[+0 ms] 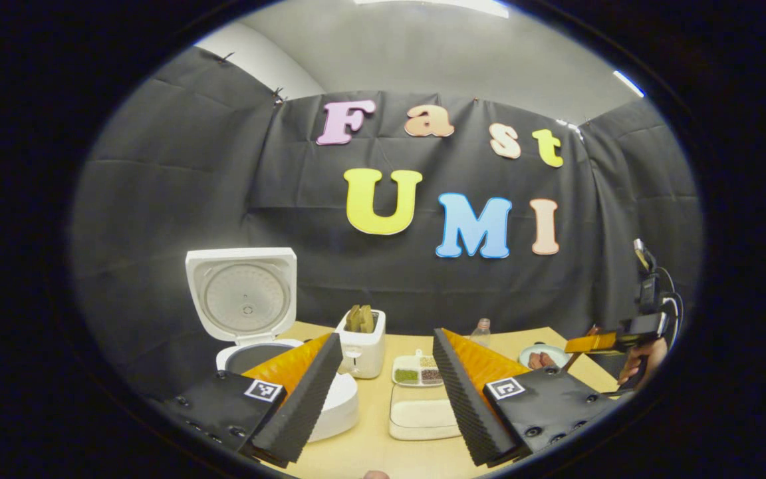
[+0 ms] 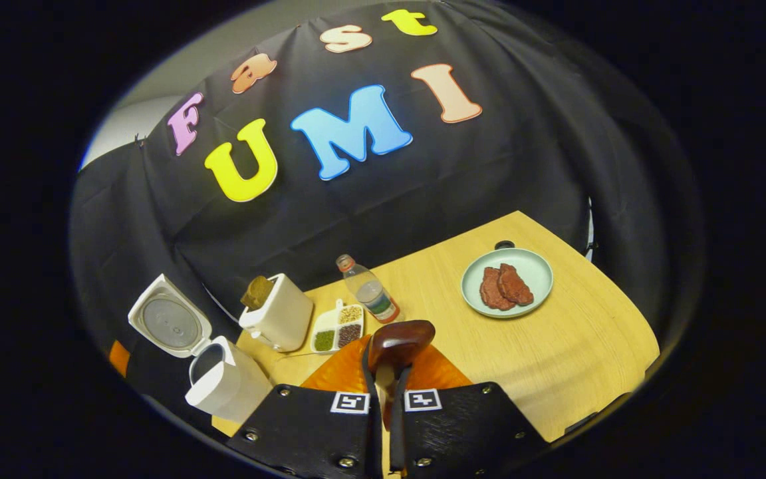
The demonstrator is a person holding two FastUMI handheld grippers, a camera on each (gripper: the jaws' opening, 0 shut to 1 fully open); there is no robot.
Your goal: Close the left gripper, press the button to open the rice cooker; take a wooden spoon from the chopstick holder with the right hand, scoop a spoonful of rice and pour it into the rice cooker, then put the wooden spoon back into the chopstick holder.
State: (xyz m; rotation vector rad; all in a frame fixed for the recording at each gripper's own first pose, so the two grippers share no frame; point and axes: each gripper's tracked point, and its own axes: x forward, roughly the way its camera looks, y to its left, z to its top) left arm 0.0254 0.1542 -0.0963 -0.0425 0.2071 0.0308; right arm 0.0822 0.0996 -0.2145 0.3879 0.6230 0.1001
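Note:
The white rice cooker stands at the left with its lid raised and the dark pot showing. My left gripper is open, fingers wide apart, with nothing between them, just right of the cooker. A shallow white tray of rice lies between its fingers on the table. My right gripper is shut on a dark wooden spoon, whose bowl sticks up past the fingertips over the table. In the right gripper view the open cooker is at the lower left. The right gripper, held by a hand, shows at the far right.
On the wooden table stand a white toaster with bread, a divided dish of grains, a small bottle and a pale green plate with two pieces of meat. The table's right edge is close to the plate.

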